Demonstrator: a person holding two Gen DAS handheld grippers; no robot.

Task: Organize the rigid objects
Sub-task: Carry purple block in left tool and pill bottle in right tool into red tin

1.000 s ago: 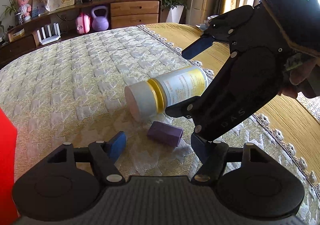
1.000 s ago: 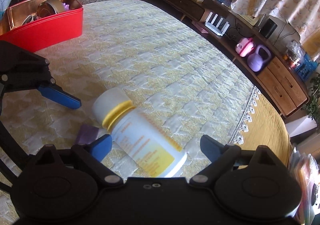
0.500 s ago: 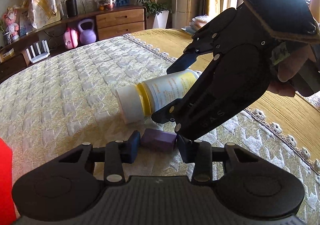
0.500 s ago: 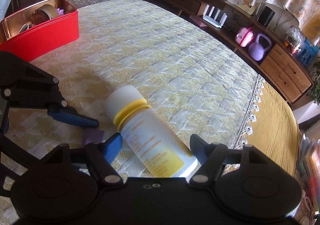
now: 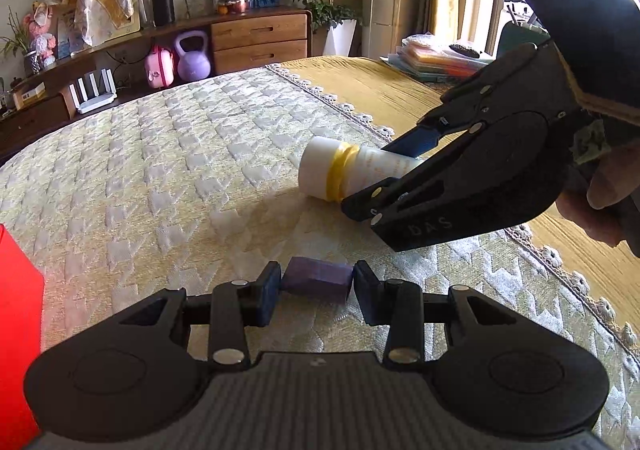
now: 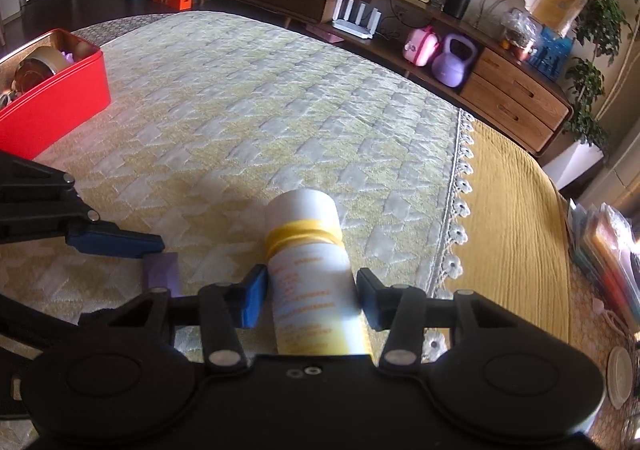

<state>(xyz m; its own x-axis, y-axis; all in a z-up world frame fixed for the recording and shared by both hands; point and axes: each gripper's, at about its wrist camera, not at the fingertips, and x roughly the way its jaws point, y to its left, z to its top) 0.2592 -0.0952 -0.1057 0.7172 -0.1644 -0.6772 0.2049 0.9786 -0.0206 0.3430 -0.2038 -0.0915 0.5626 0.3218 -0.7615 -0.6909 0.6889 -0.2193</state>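
A small purple block (image 5: 316, 282) lies on the quilted bed cover, and my left gripper (image 5: 316, 284) is shut on it, a blue pad pressed to each end. A white bottle (image 6: 308, 250) with a yellow band and label lies on its side just beyond. My right gripper (image 6: 310, 290) straddles the bottle's body; its jaws are closing and both pads touch its sides. In the left wrist view the right gripper (image 5: 384, 174) reaches in from the right over the bottle (image 5: 328, 170). The right wrist view shows the block (image 6: 162, 274) under one left finger (image 6: 116, 240).
A red tin box (image 6: 60, 98) with a tape roll and small items stands at the bed's far left. The cover's lace border (image 6: 460, 218) runs along the right, with yellow bedding past it. A wooden sideboard (image 5: 260, 38) with a purple kettlebell lines the wall.
My left gripper has shut on the purple block. My right gripper has rolled and narrowed around the bottle, which now lies in line with its fingers.
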